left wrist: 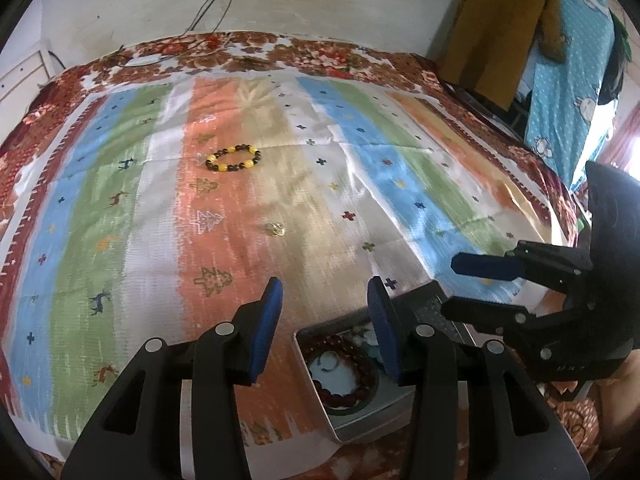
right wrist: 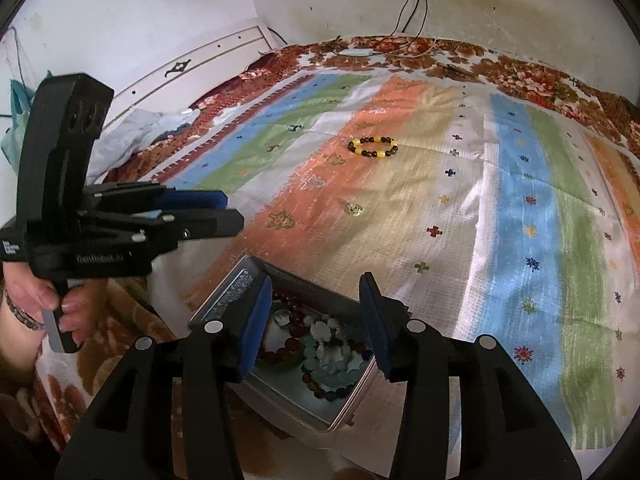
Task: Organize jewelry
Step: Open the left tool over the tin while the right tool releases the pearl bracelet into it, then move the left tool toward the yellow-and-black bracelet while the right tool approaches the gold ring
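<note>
The left gripper [left wrist: 326, 322] and the right gripper [right wrist: 316, 322], both black tongs with blue pads, hang with jaws apart and nothing between them, just above an open rectangular silver metal tin [right wrist: 340, 410]. The tin sits at the near edge of a striped cloth in orange, blue and green [left wrist: 224, 240] and holds a dark red bead bracelet [left wrist: 348, 364] and pale blue-green beads [right wrist: 332, 356]. Further out on the cloth lie a small gold trinket [left wrist: 276, 229] and, beyond it, a yellow-and-black bead bracelet [left wrist: 233, 157], well apart. A hand [right wrist: 60, 308] grips the left gripper's handle.
</note>
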The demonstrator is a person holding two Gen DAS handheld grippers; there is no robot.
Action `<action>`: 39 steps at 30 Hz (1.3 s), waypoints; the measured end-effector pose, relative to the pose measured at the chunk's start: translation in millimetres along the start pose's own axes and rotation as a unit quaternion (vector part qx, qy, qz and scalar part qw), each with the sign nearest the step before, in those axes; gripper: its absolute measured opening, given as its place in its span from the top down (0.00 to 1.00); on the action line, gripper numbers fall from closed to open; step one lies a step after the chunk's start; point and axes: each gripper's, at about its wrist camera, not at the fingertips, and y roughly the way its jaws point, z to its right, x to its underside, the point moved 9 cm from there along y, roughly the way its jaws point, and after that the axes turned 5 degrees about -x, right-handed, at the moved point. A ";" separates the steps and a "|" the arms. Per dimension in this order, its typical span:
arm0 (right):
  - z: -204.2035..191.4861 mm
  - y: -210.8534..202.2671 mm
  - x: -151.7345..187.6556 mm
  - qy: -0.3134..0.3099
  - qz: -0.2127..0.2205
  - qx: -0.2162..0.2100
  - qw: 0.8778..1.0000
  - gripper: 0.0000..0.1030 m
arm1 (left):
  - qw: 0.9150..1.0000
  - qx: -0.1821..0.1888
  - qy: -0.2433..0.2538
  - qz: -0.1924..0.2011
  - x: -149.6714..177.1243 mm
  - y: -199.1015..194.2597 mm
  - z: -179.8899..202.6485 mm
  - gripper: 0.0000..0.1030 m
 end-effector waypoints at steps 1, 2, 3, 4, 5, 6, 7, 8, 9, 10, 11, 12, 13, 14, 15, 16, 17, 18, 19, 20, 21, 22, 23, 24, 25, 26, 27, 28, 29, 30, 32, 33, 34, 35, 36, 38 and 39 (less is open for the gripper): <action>1.8 2.2 0.1 0.001 -0.002 0.004 1.000 0.54 | 1.000 -0.002 0.001 0.001 -1.1 0.4 -0.9 0.56; 3.1 3.4 -0.1 0.002 -0.002 0.006 1.000 0.54 | 1.000 -0.004 0.001 0.001 -2.0 0.8 -1.7 0.56; 3.9 4.9 -0.6 0.003 -0.003 0.007 1.000 0.54 | 1.000 -0.008 0.002 0.002 -3.7 1.5 -2.6 0.55; 6.0 6.8 -1.6 0.005 -0.003 0.010 1.000 0.53 | 1.000 -0.011 0.002 0.003 -5.4 2.2 -3.8 0.53; 8.1 8.5 -2.9 0.007 -0.003 0.013 1.000 0.53 | 1.000 -0.021 0.002 0.005 -8.5 3.9 -6.5 0.53; 11.2 11.3 -4.6 0.010 -0.004 0.017 1.000 0.53 | 1.000 -0.030 0.004 0.006 -10.9 5.3 -9.0 0.53; 13.5 14.1 -6.1 0.011 -0.005 0.019 1.000 0.53 | 0.999 -0.038 0.005 0.007 -13.1 6.4 -11.3 0.53; 15.7 16.8 -7.5 0.012 -0.007 0.022 1.000 0.53 | 0.999 -0.050 0.007 0.008 -17.9 9.2 -15.2 0.53; 17.6 19.9 -9.3 0.011 -0.010 0.027 1.000 0.53 | 0.998 -0.058 0.007 0.008 -22.2 11.4 -18.7 0.53; 19.2 23.9 -11.7 0.009 -0.014 0.031 0.999 0.52 | 0.998 -0.062 0.004 0.008 -26.8 13.6 -22.8 0.53; 20.1 26.8 -13.8 0.007 -0.016 0.032 0.999 0.52 | 0.998 -0.063 -0.005 0.007 -32.1 15.9 -28.5 0.52; 20.7 28.5 -15.0 0.007 -0.018 0.033 0.999 0.52 | 0.998 -0.061 -0.015 0.003 -35.6 18.4 -34.4 0.51; 21.7 31.3 -16.3 0.007 -0.021 0.033 0.999 0.51 | 0.998 -0.060 -0.022 0.000 -36.8 20.7 -37.8 0.51; 22.0 33.3 -16.9 0.006 -0.024 0.032 0.999 0.51 | 0.998 -0.062 -0.029 -0.008 -38.1 24.8 -43.5 0.51; 22.6 35.6 -17.3 0.004 -0.027 0.033 0.999 0.50 | 0.997 -0.065 -0.030 -0.013 -38.7 27.7 -46.3 0.51; 23.1 38.4 -17.7 0.001 -0.032 0.036 0.999 0.49 | 0.997 -0.071 -0.027 -0.014 -40.5 29.7 -48.8 0.51; 23.0 40.5 -18.2 -0.002 -0.035 0.036 0.999 0.49 | 0.996 -0.079 -0.024 -0.013 -43.9 31.7 -51.2 0.51; 23.0 43.0 -18.5 -0.005 -0.039 0.035 0.999 0.49 | 0.996 -0.084 -0.022 -0.013 -47.2 33.6 -52.2 0.51; 22.9 46.2 -19.4 -0.007 -0.043 0.035 0.998 0.49 | 0.996 -0.086 -0.020 -0.012 -50.5 35.5 -54.0 0.51; 23.3 48.0 -20.8 -0.009 -0.045 0.036 0.998 0.49 | 0.996 -0.089 -0.020 -0.012 -54.8 38.0 -56.0 0.51; 23.8 49.9 -22.7 -0.011 -0.045 0.037 0.998 0.49 | 0.995 -0.092 -0.022 -0.012 -58.7 40.7 -58.3 0.50; 24.5 52.3 -25.6 -0.013 -0.046 0.038 0.998 0.49 | 0.995 -0.095 -0.023 -0.013 -62.4 43.9 -60.9 0.50; 25.6 54.4 -28.4 -0.013 -0.047 0.039 0.998 0.49 | 0.995 -0.097 -0.024 -0.015 -65.2 46.7 -62.6 0.50; 26.8 56.2 -30.6 -0.012 -0.047 0.040 0.998 0.49 | 0.995 -0.099 -0.025 -0.018 -67.5 50.4 -65.0 0.50; 28.5 59.1 -33.2 -0.012 -0.049 0.039 0.998 0.49 | 0.994 -0.102 -0.027 -0.021 -69.6 54.5 -67.7 0.50; 29.6 61.4 -34.9 -0.012 -0.051 0.038 0.998 0.49 | 0.994 -0.104 -0.028 -0.024 -70.7 57.1 -69.5 0.50; 30.4 63.8 -36.6 -0.012 -0.053 0.036 0.998 0.49 | 0.994 -0.105 -0.029 -0.026 -72.4 59.9 -71.7 0.50; 31.0 67.5 -38.7 -0.007 -0.057 0.027 0.998 0.49 | 0.993 -0.106 -0.030 -0.028 -74.0 62.5 -73.5 0.50; 30.9 69.7 -39.8 -0.004 -0.059 0.021 0.998 0.49 | 0.993 -0.109 -0.034 -0.028 -76.4 65.2 -75.9 0.49; 31.5 71.9 -41.2 -0.001 -0.061 0.017 0.998 0.49 | 0.993 -0.112 -0.036 -0.028 -78.9 67.2 -78.0 0.49; 32.3 76.8 -44.0 -0.003 -0.065 0.017 0.998 0.49 | 0.993 -0.113 -0.039 -0.027 -83.2 70.2 -80.1 0.49; 32.8 78.3 -45.3 -0.005 -0.066 0.019 0.998 0.49 | 0.992 -0.113 -0.040 -0.027 -85.2 71.1 -80.6 0.48; 33.3 80.0 -46.9 -0.006 -0.066 0.019 0.998 0.49 | 0.992 -0.113 -0.040 -0.026 -87.1 72.2 -81.1 0.48; 33.5 81.8 -48.4 -0.006 -0.067 0.018 0.998 0.49 | 0.992 -0.115 -0.042 -0.025 -89.2 73.4 -82.3 0.48; 33.7 82.9 -49.3 -0.007 -0.068 0.018 0.998 0.49 | 0.992 -0.118 -0.045 -0.024 -91.5 74.5 -83.7 0.48; 35.0 86.8 -51.9 -0.009 -0.070 0.019 0.997 0.49 | 0.991 -0.119 -0.051 -0.024 -94.8 77.5 -86.9 0.47; 35.2 88.1 -53.1 -0.012 -0.071 0.019 0.997 0.49 | 0.991 -0.119 -0.054 -0.025 -96.3 79.6 -88.5 0.47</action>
